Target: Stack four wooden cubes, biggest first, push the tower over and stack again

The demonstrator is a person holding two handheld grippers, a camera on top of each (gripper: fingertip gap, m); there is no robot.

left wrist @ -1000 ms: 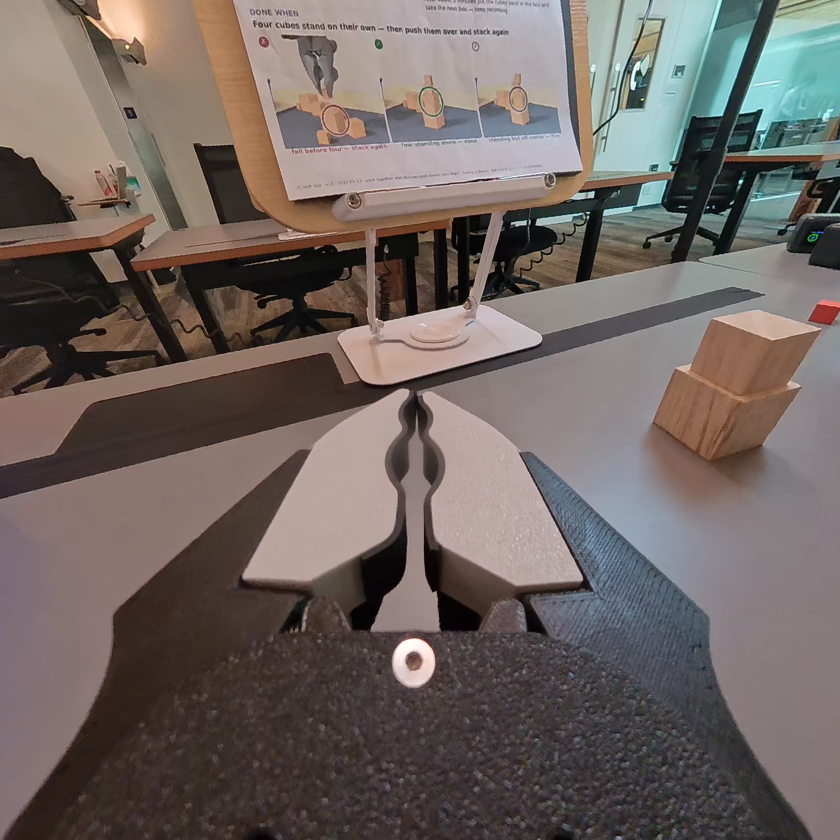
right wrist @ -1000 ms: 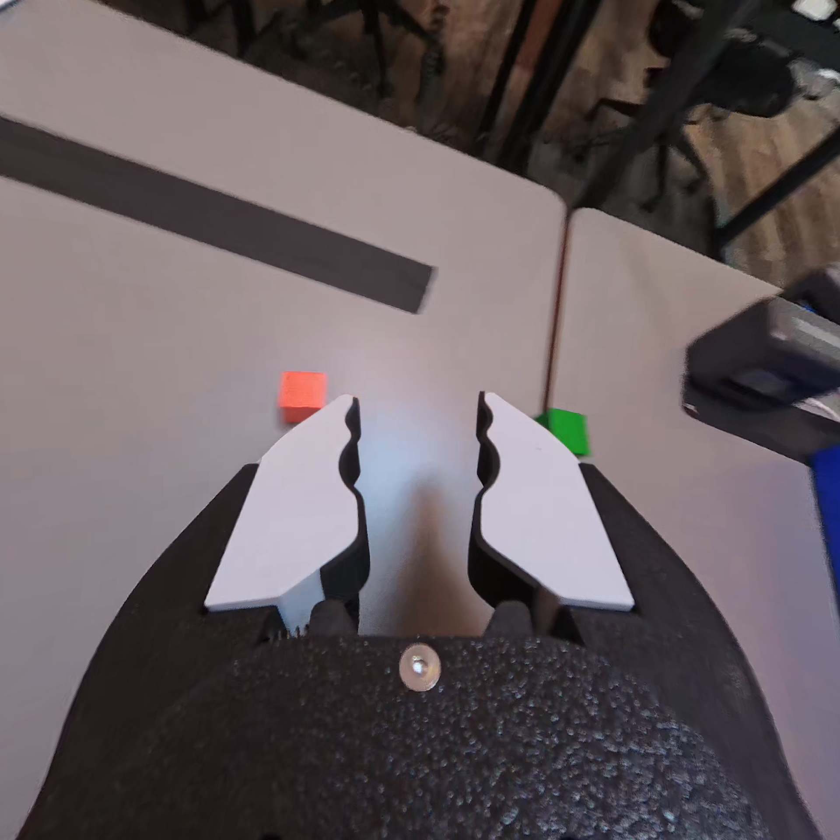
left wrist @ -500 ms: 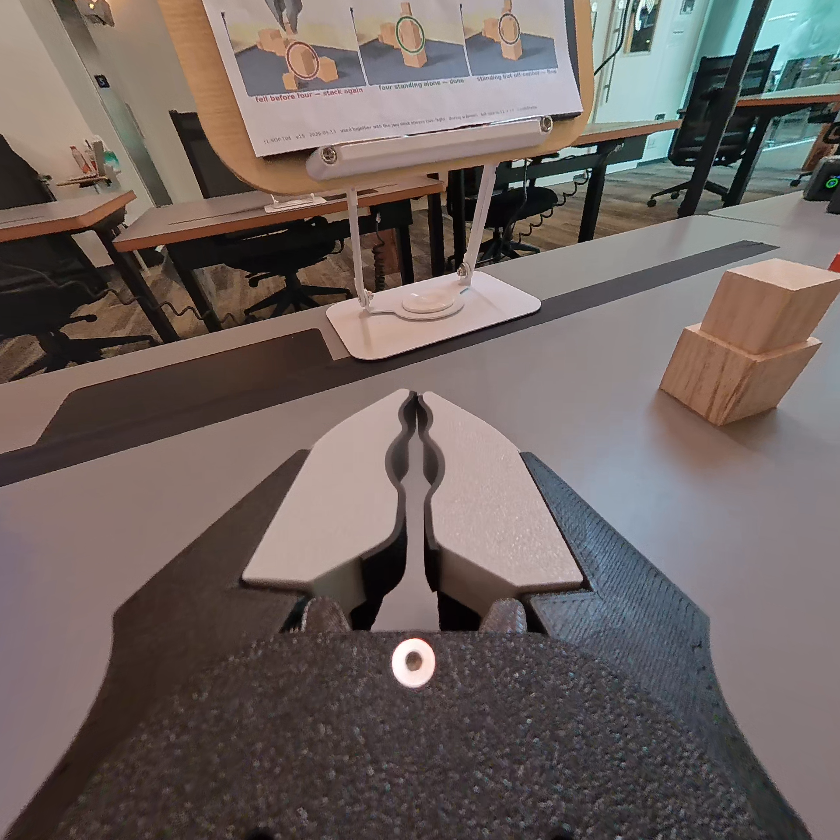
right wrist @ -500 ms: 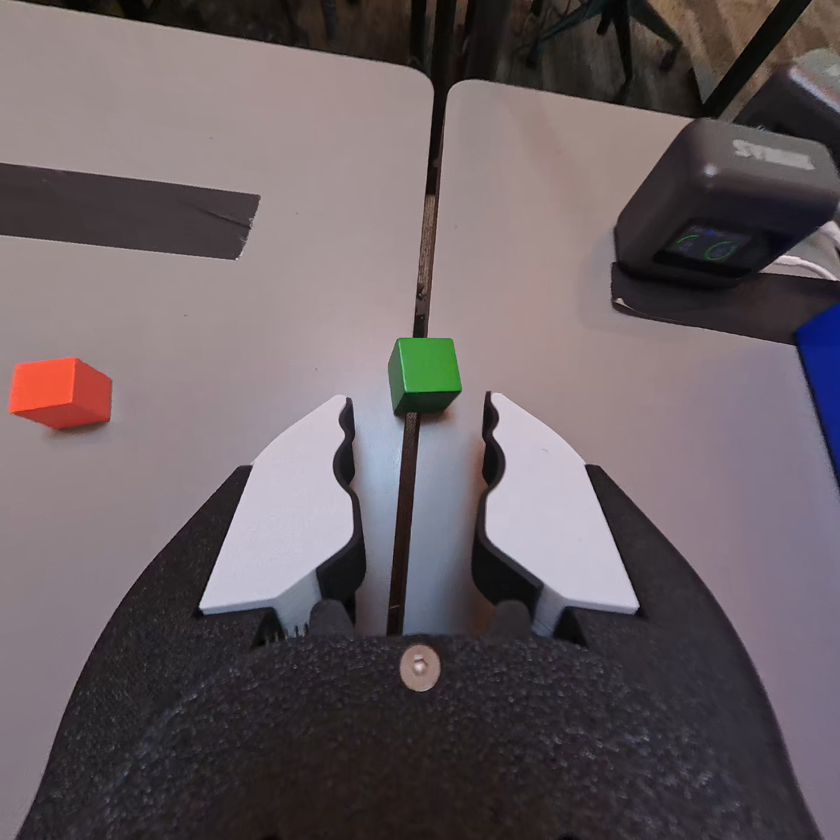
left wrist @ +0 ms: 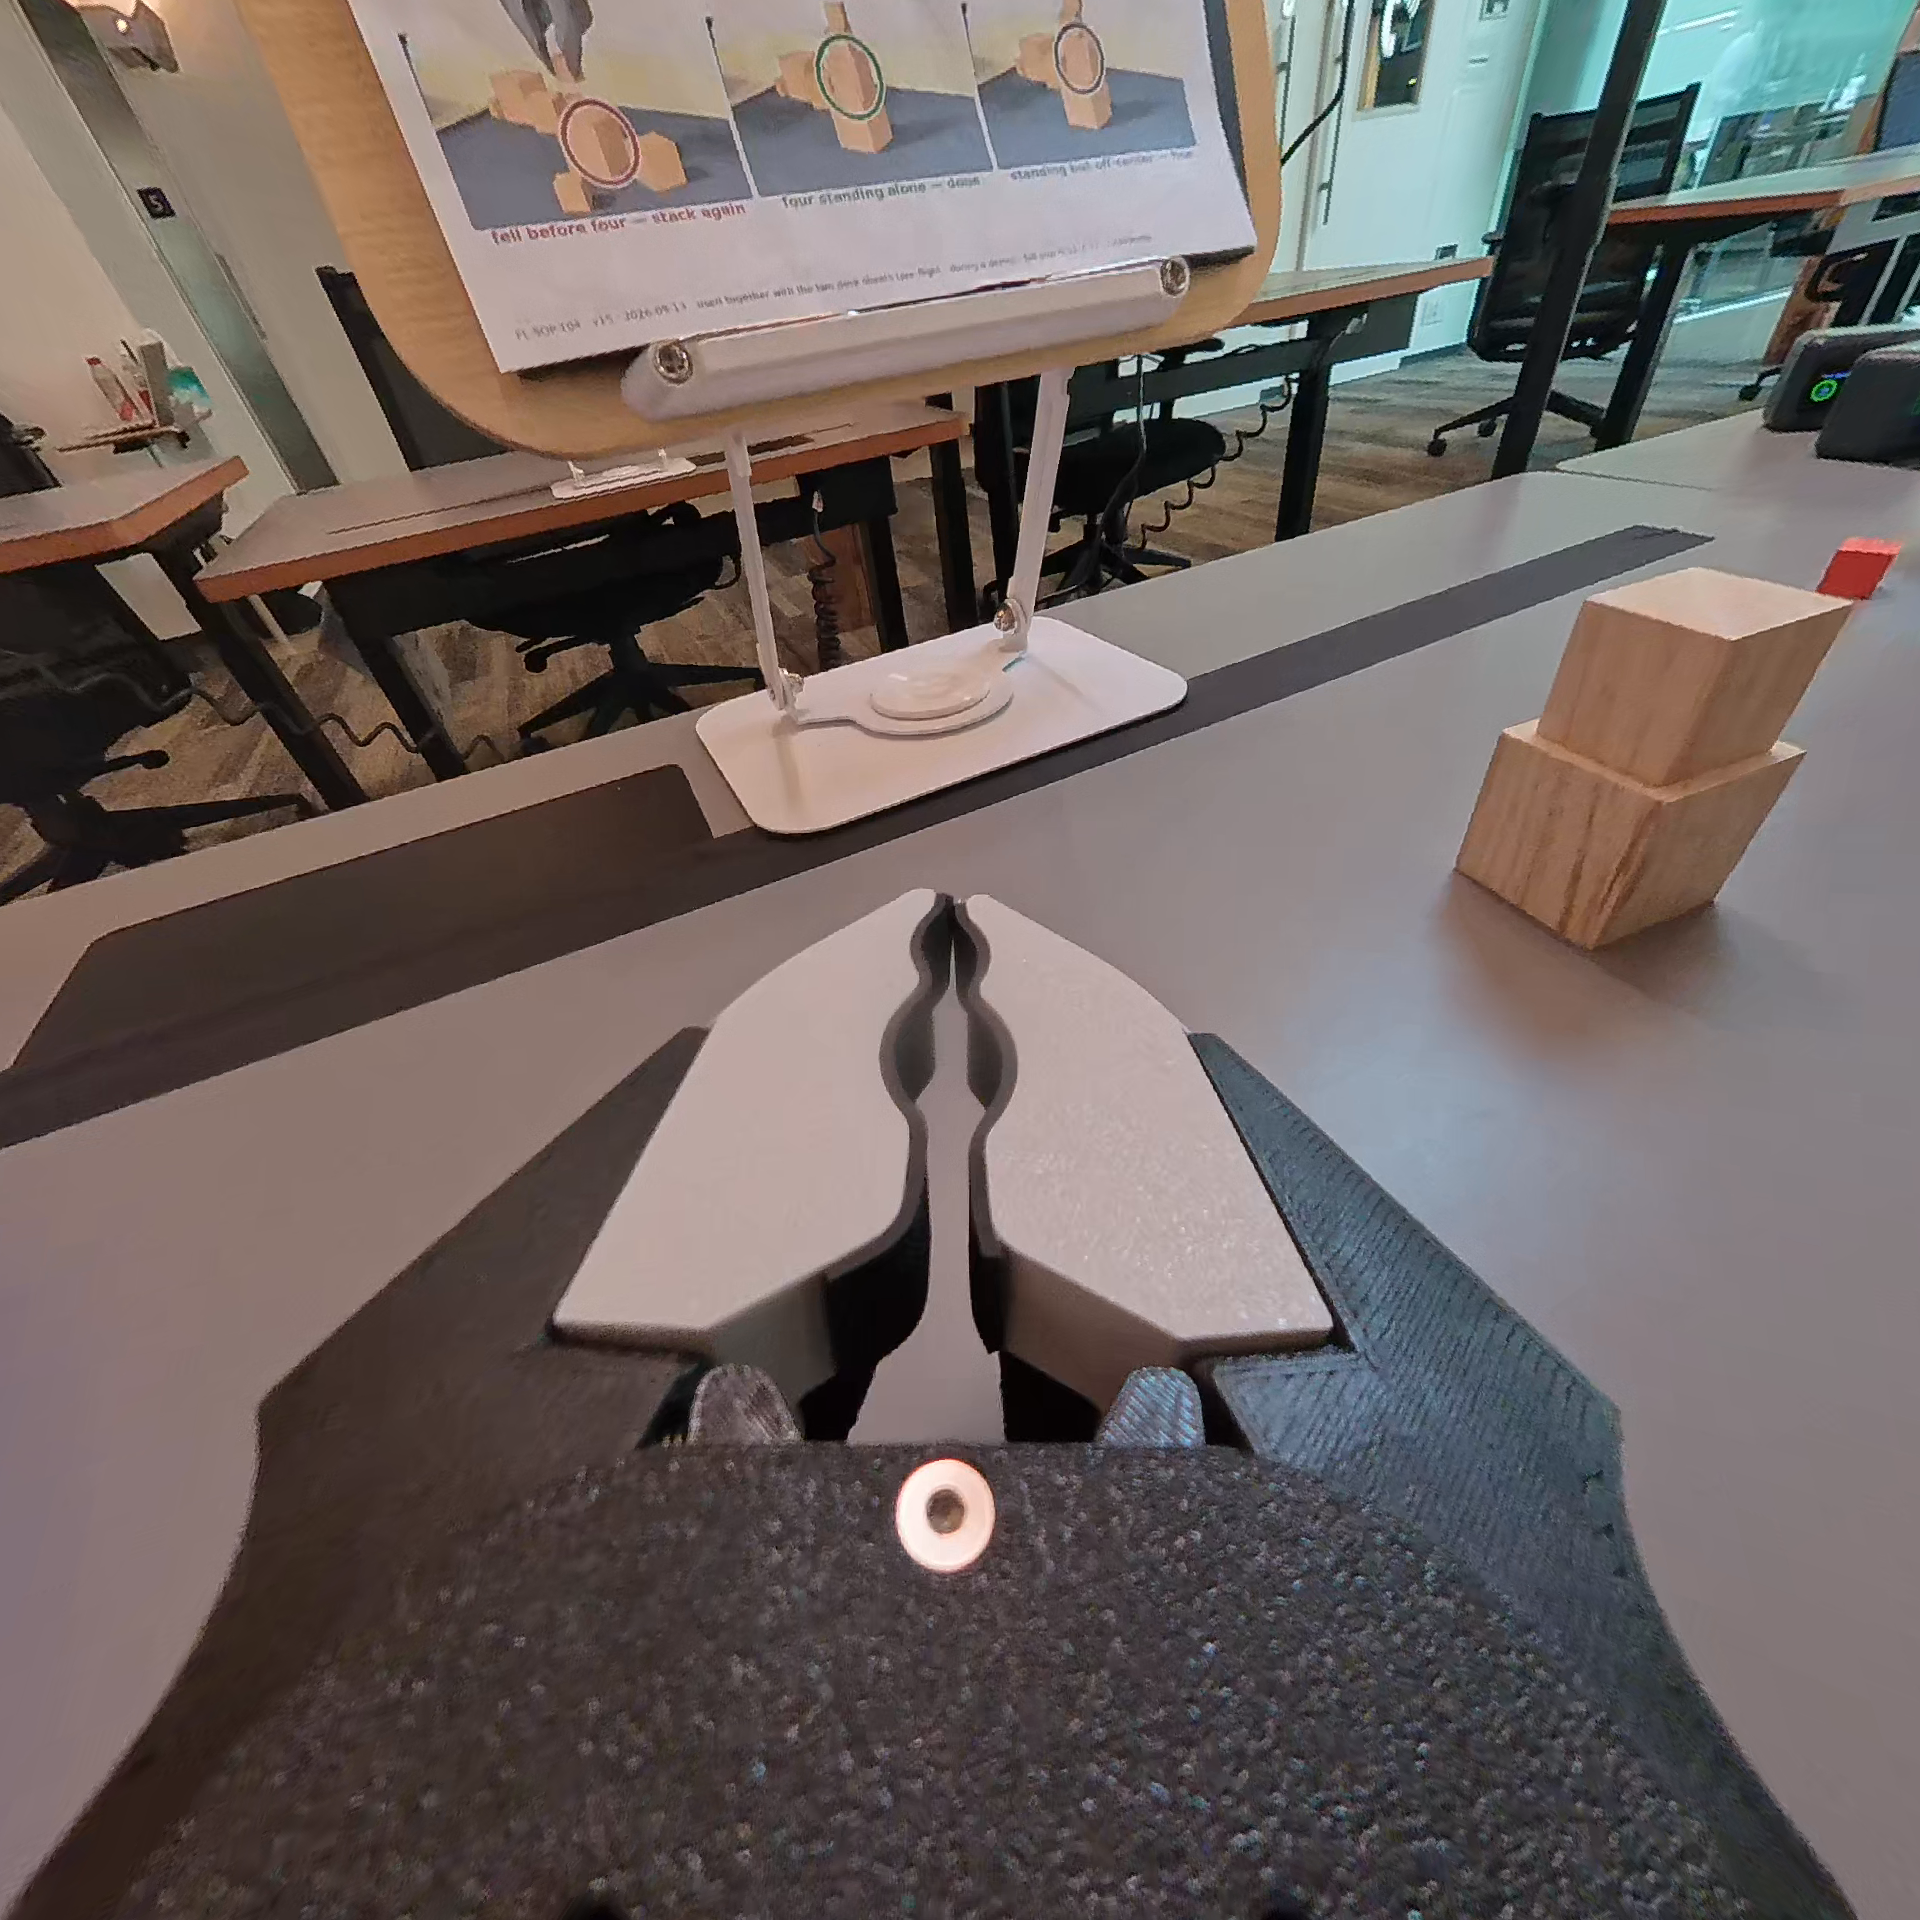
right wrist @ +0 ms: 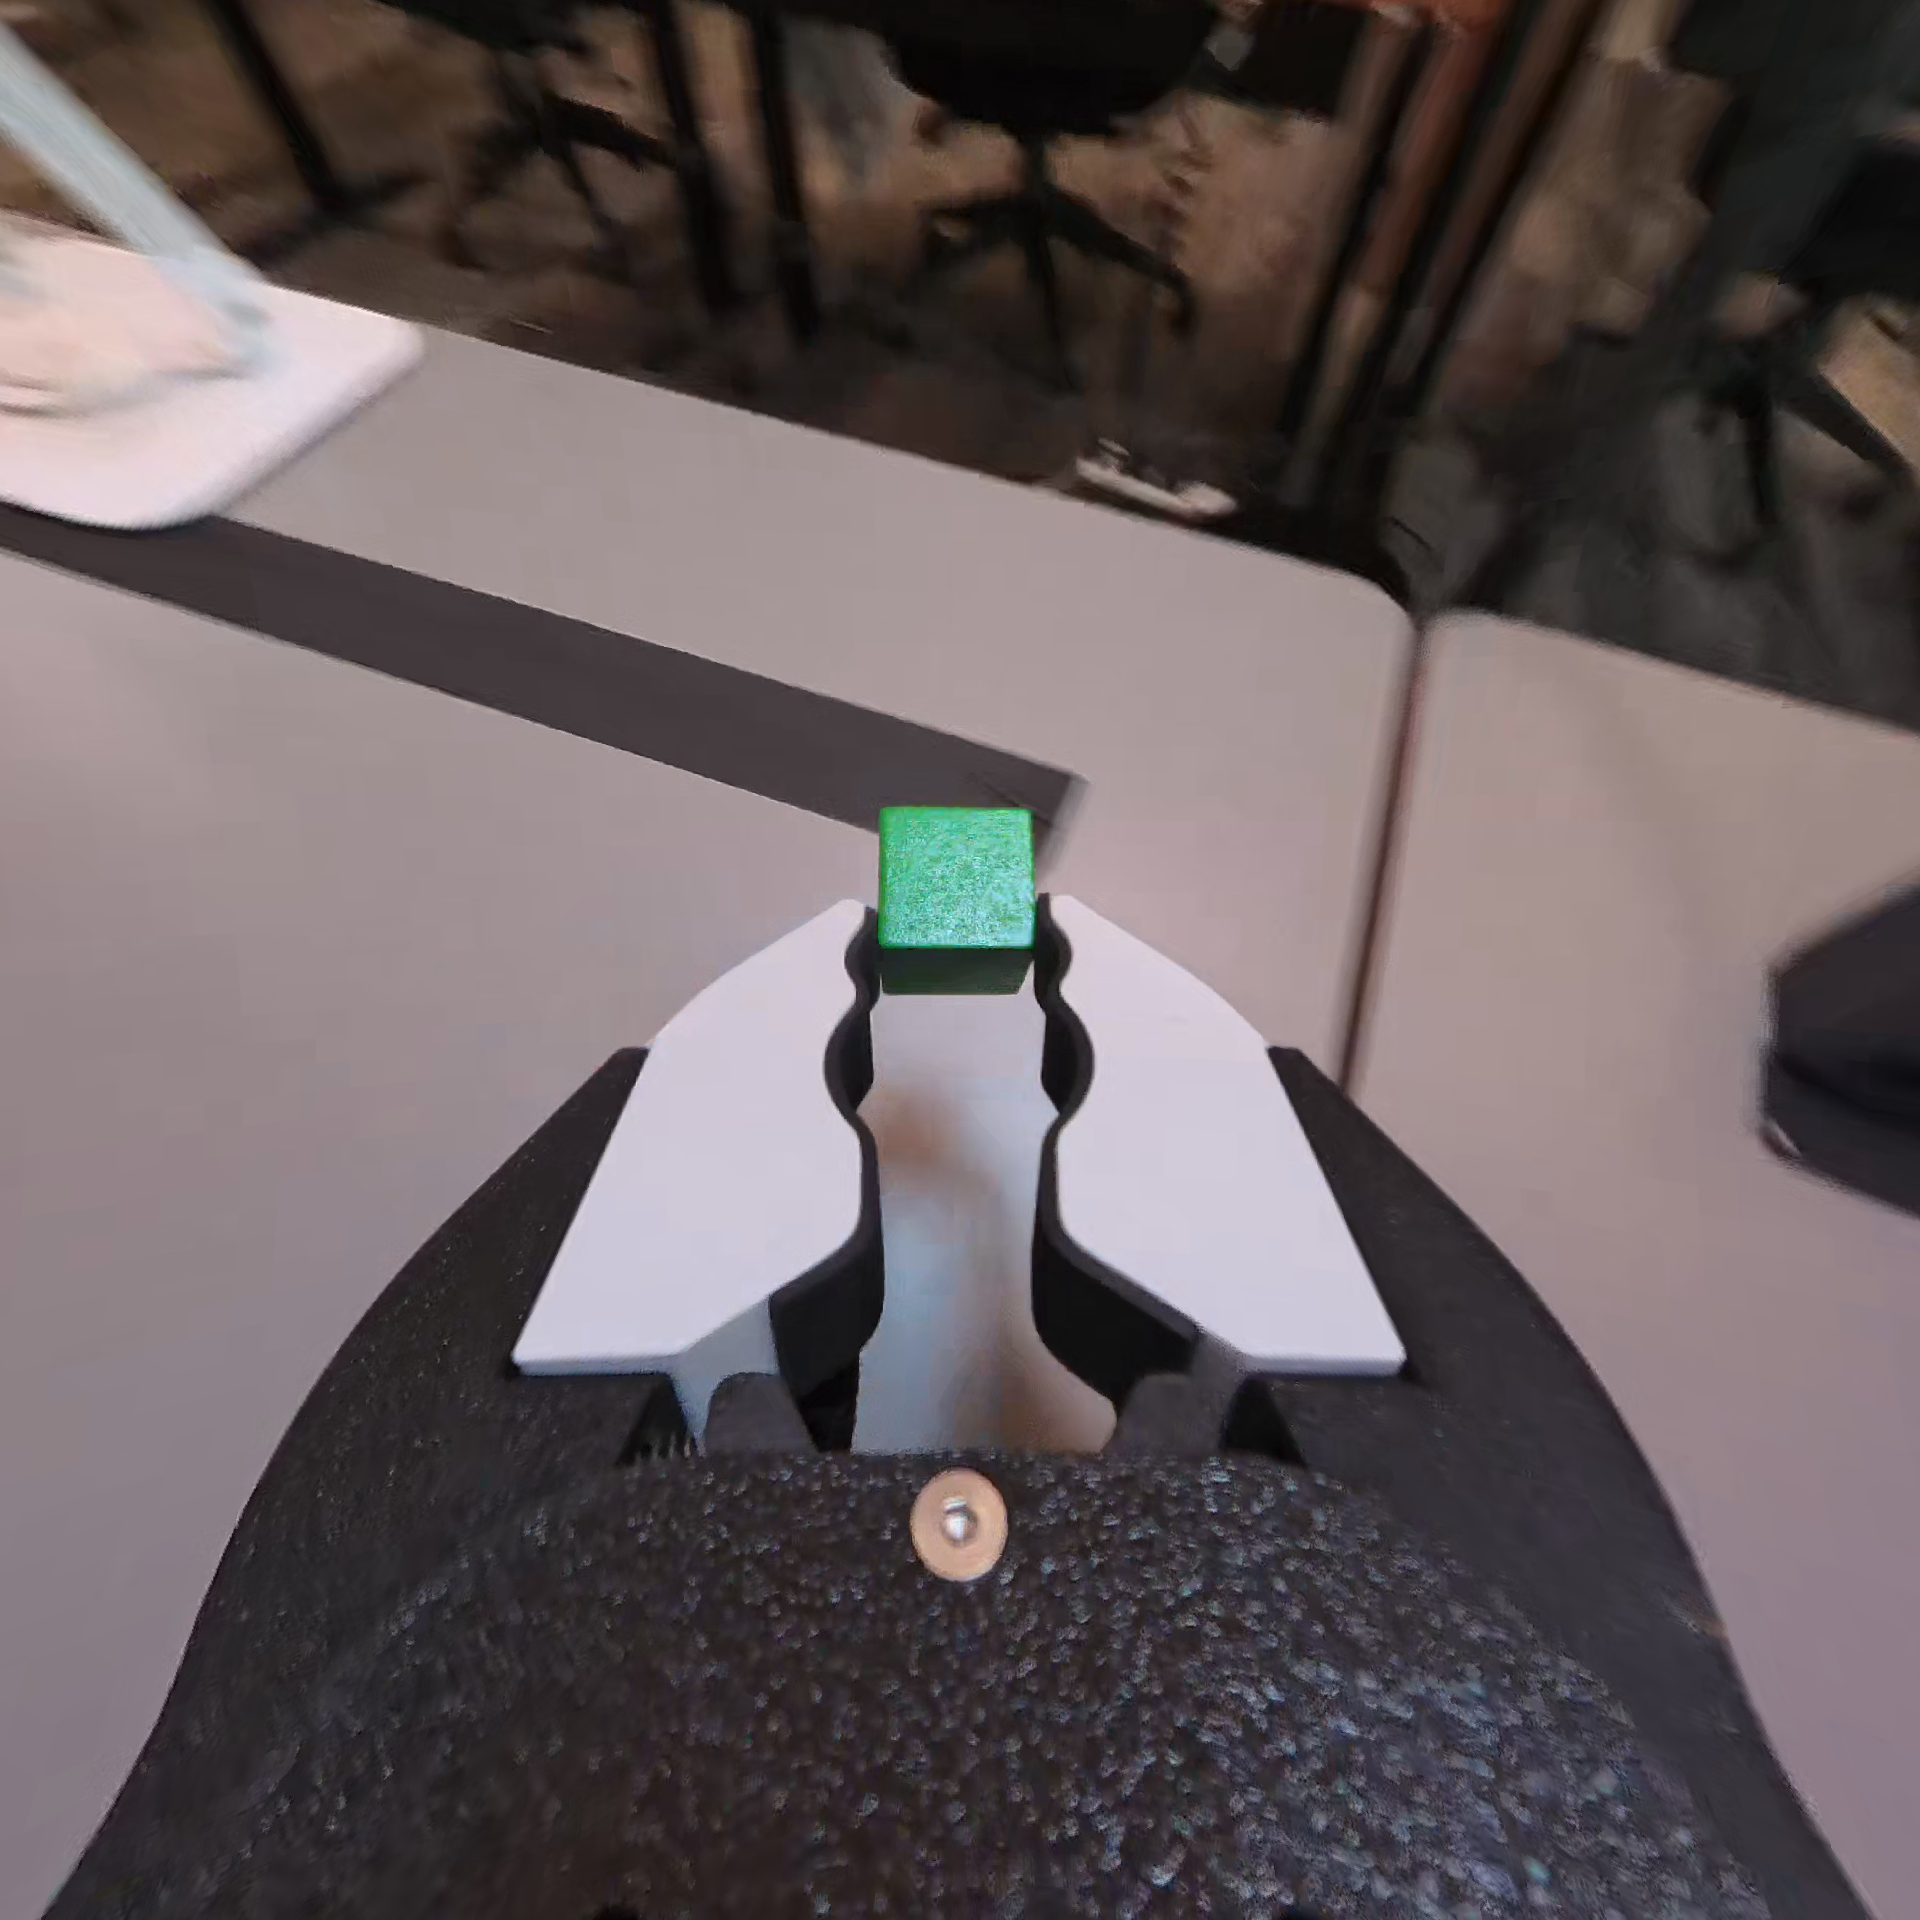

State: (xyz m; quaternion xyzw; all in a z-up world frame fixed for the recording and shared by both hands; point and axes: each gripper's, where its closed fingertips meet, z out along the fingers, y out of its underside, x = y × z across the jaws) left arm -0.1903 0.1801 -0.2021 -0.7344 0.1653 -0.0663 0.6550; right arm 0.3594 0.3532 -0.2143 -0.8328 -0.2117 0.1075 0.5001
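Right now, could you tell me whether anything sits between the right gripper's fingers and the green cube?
Nothing visible does: the right gripper has both fingertips pressed against the sides of the green cube.

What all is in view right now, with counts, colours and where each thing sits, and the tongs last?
Wooden blocks: two, pale wood, stacked off-centre on the grey table, right of the left tongs.
Red cube: one, red, on the table behind the wooden stack.
Green cube: one, green, at the tips of the right tongs.
Document stand: one, white base on the black strip, wooden board carrying a printed sheet.
Black strip: one, running across the table.
Table: grey, with a second tabletop butted against it on the right.
Dark devices: two, far right.
Office desks and chairs: several, background.
Left tongs: shut, holding nothing, above bare table.
Right tongs: closed on the green cube.
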